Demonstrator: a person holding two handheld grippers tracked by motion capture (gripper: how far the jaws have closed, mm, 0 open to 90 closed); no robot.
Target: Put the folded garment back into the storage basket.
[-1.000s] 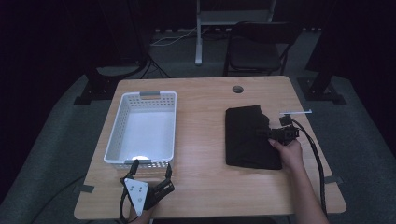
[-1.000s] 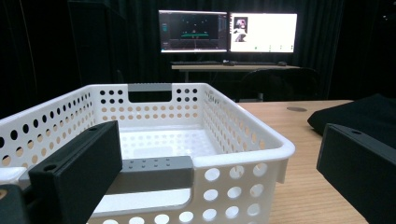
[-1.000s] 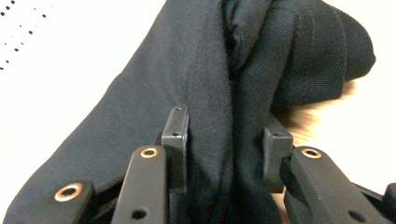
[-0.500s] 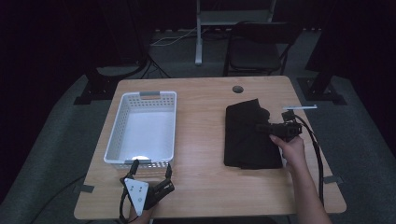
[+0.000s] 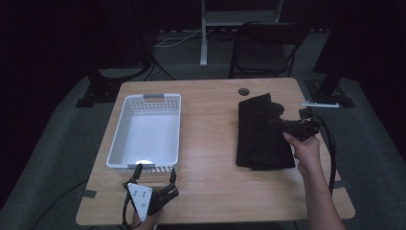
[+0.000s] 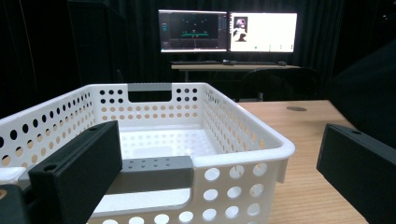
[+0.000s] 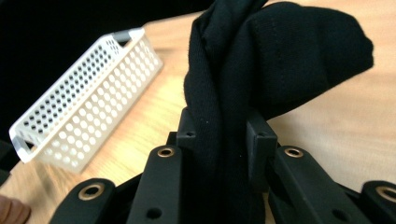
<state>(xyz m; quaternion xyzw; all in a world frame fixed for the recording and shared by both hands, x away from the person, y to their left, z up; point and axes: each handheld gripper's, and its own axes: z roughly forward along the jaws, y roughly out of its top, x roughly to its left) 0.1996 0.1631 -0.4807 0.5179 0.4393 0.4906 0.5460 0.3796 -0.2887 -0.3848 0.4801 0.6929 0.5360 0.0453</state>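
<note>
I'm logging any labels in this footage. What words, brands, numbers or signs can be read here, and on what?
None can be read.
The two monitors behind the table show graphics and text too small and blurred to make out.
The white basket, the black cloth and the wooden table show no print.

Basket [image 6: 196, 154] near wall partly hidden behind left jaw; black cloth [image 7: 261, 60] cut off at top edge, lower part concealed between jaws
</note>
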